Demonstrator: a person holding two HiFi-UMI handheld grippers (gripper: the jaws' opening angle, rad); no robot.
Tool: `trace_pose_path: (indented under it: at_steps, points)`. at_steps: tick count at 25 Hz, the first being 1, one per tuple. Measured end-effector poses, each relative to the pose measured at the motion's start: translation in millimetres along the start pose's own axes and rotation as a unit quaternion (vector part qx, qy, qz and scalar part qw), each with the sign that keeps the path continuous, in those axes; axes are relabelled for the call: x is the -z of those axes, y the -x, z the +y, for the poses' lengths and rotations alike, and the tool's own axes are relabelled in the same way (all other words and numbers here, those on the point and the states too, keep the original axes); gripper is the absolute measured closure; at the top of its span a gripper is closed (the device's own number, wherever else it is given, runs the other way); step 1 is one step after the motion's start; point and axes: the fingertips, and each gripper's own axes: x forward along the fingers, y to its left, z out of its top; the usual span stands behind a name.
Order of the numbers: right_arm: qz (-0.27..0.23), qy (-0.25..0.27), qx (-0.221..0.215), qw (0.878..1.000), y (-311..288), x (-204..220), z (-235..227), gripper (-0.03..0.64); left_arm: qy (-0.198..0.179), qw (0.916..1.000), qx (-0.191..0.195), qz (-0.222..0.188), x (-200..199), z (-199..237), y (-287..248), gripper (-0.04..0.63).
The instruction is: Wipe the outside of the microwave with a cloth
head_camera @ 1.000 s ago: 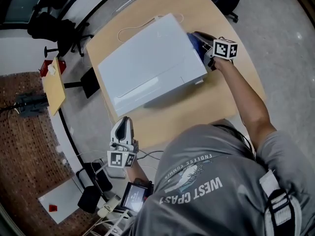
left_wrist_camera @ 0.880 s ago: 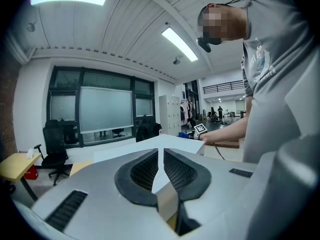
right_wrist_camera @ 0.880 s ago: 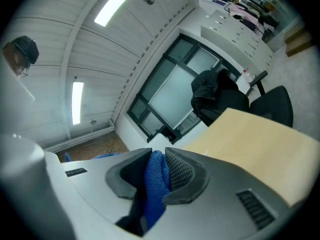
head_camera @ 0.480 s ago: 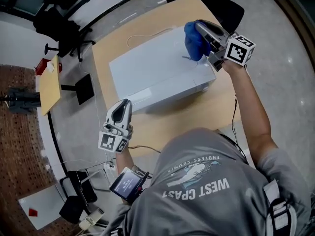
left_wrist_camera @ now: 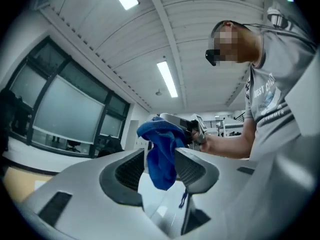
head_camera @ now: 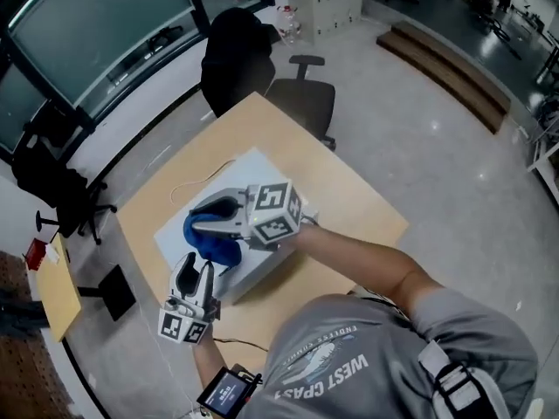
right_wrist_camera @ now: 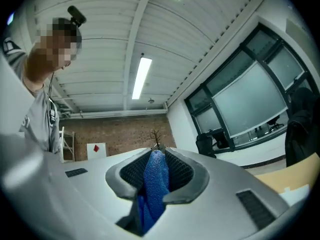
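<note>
Above microwave point(head_camera: 253, 278): right tool point(head_camera: 203, 219) clamps cloth point(head_camera: 212, 244); left tool point(head_camera: 196, 267) just opening, cloth dangling between jaws, unpinched. Best bite high, squarely.

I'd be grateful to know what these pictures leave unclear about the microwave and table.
Much of the microwave: head view, covered by the right gripper and its blue cloth.
Gripper views: microwave out of frame; both face the ceiling.
Near edge of table: head view, behind the person's torso.
</note>
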Motion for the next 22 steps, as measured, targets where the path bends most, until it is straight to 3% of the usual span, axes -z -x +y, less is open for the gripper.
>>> trace_pose_path:
  at_steps: [1, 4, 11, 17, 22]
  points:
    - [0.009, 0.007, -0.009, 1.0, -8, 5, 11, 0.529, 0.014, 0.9998, 0.012, -0.004, -3, -3, -1, 0.395]
    - [0.033, 0.03, -0.027, 0.999, -25, 11, 36, 0.529, 0.04, 0.9981, 0.046, -0.014, -9, -13, -3, 0.354]
    - [0.093, 0.097, -0.05, 0.99, -47, 31, 80, 0.529, 0.034, 0.9934, 0.107, -0.023, -19, -40, -7, 0.347]
    - [0.102, 0.122, -0.045, 0.986, -67, 47, 99, 0.528, 0.034, 0.9956, 0.086, -0.012, -17, -29, 7, 0.387]
    - [0.102, 0.184, 0.008, 0.978, -78, 53, 114, 0.475, 0.018, 0.9984, 0.052, -0.011, -18, -30, 32, 0.48]
